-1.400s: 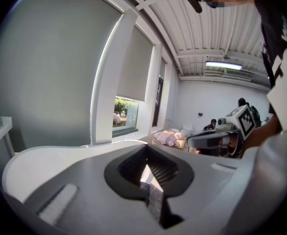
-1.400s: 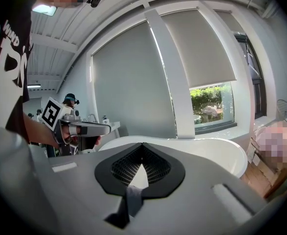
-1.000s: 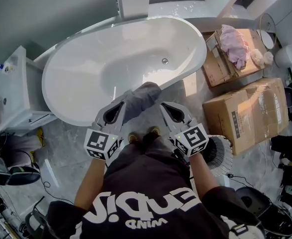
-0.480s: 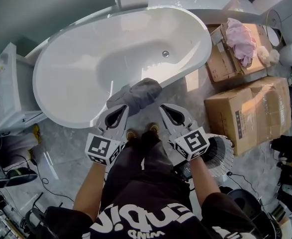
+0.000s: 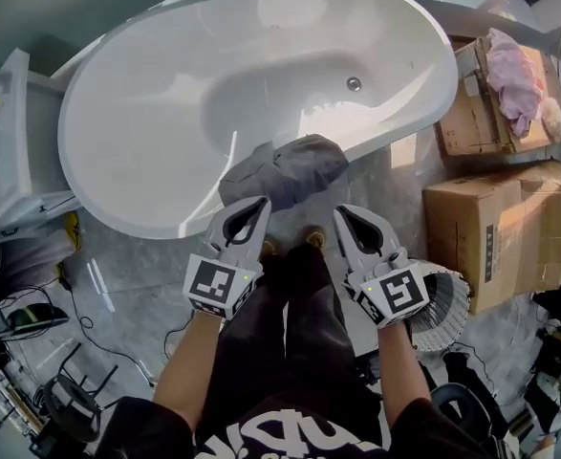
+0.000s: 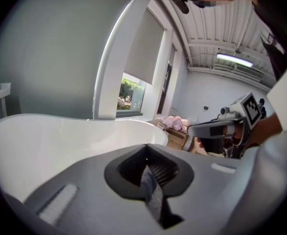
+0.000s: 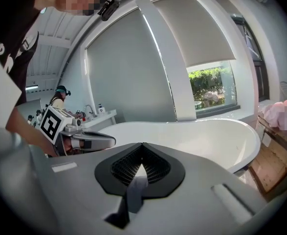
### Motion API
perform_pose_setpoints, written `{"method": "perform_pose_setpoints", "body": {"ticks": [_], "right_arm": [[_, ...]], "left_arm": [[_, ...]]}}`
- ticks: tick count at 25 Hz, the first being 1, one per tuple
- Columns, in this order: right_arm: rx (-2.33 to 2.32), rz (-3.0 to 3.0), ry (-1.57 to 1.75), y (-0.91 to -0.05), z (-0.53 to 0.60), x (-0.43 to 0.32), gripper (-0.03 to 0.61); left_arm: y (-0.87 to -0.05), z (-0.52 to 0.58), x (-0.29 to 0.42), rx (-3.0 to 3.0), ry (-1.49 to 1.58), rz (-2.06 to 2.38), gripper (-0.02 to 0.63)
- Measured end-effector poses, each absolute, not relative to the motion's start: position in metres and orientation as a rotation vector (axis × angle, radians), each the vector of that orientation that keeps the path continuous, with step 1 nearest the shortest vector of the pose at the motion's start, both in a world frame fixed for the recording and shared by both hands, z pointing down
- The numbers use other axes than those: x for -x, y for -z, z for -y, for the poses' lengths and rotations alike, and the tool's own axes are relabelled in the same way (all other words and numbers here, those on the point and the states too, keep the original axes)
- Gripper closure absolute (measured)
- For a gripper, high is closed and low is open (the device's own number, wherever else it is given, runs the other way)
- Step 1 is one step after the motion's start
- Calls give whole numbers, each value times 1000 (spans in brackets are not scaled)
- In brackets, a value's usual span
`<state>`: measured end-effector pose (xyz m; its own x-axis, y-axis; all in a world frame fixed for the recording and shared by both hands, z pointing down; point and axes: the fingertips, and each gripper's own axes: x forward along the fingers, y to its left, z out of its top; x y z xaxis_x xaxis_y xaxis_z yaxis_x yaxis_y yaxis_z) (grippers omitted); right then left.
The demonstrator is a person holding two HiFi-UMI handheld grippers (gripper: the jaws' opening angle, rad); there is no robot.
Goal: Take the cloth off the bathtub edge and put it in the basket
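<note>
A grey cloth (image 5: 290, 170) lies bunched over the near rim of the white bathtub (image 5: 156, 113). Both grippers are held side by side just in front of it, above the floor. My left gripper (image 5: 258, 203) is shut and empty, its tip at the cloth's lower left edge. My right gripper (image 5: 343, 212) is also shut and empty, a little below the cloth's right end. The white ribbed basket (image 5: 441, 306) stands on the floor to the right, half hidden behind the right gripper. In the left gripper view, the left gripper (image 6: 145, 146) points over the bathtub (image 6: 60, 136); the cloth does not show there.
Two cardboard boxes (image 5: 498, 228) (image 5: 474, 113) stand right of the tub, the far one with a pink cloth (image 5: 514, 73) on it. A white vanity unit (image 5: 12, 151) is at the left. Cables and gear (image 5: 32, 333) lie on the floor lower left. The person's feet (image 5: 290, 247) stand by the tub.
The head view has swung, so the tub and cloth now sit lower and further right in it. Both grippers stay shut and close in front of the cloth.
</note>
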<state>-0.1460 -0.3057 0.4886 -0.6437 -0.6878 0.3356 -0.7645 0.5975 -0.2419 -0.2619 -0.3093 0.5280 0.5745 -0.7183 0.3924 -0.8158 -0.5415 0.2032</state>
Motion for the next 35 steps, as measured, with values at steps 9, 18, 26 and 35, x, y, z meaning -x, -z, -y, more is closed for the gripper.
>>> {"method": "perform_pose_setpoints", "body": {"ticks": [9,18,26,35], "right_arm": [[-1209,2585,-611,-532,306,156,569],[-1203,2554,-669,-555,301,154,569],[-1181,2552,-692,-564,300,158,569],[-1178,2536,-712,-572,296,156,569]], "left_arm": [[-566,313,257,-2435,-361,1208,617],[-587,311,253,-2478,-427,1142,591],[-601,309,240,-2532,-489,1001,261],[-617,310,237,-2552,-614,902,241]]}}
